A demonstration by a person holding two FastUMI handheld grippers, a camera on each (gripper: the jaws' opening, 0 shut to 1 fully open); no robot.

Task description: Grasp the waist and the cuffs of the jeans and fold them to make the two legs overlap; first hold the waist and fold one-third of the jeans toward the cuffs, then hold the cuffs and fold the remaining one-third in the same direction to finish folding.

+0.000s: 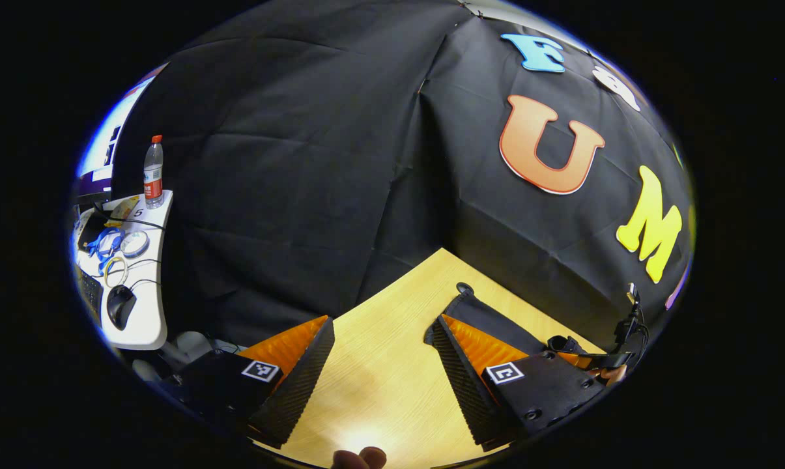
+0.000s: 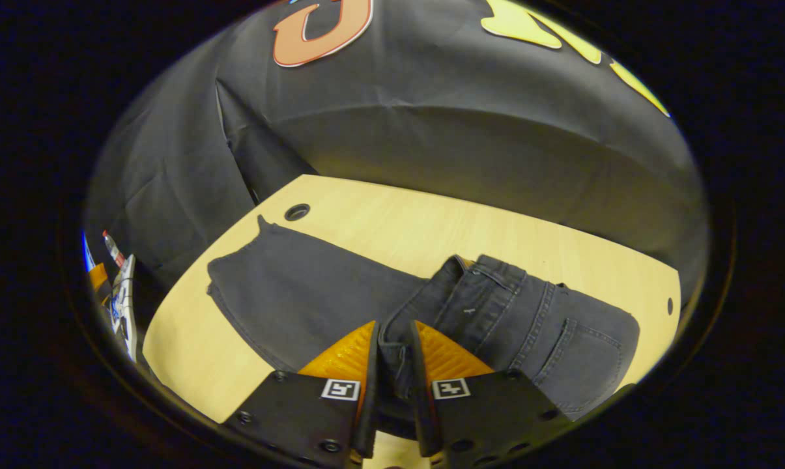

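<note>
Dark grey jeans (image 2: 288, 286) lie on the wooden table (image 2: 431, 228), with the legs running to the far left. The waist part, back pocket (image 2: 581, 345) up, lies folded over onto the legs. My right gripper (image 2: 394, 342) is shut on the near end of the waistband (image 2: 392, 355), and the cloth bunches between its fingers. In the left gripper view, my left gripper (image 1: 383, 322) hovers open over bare table (image 1: 379, 378) with nothing between its fingers. A corner of the jeans' cuff (image 1: 477, 311) peeks out behind its right finger. The other gripper (image 1: 617, 348) shows at the far right edge.
Round cable holes sit in the table top (image 2: 297, 212) (image 2: 670, 305) (image 1: 464, 287). A white side desk (image 1: 148, 312) at the left carries a water bottle (image 1: 153, 170), a mouse (image 1: 120, 305) and cables. Black cloth walls close the table's far sides.
</note>
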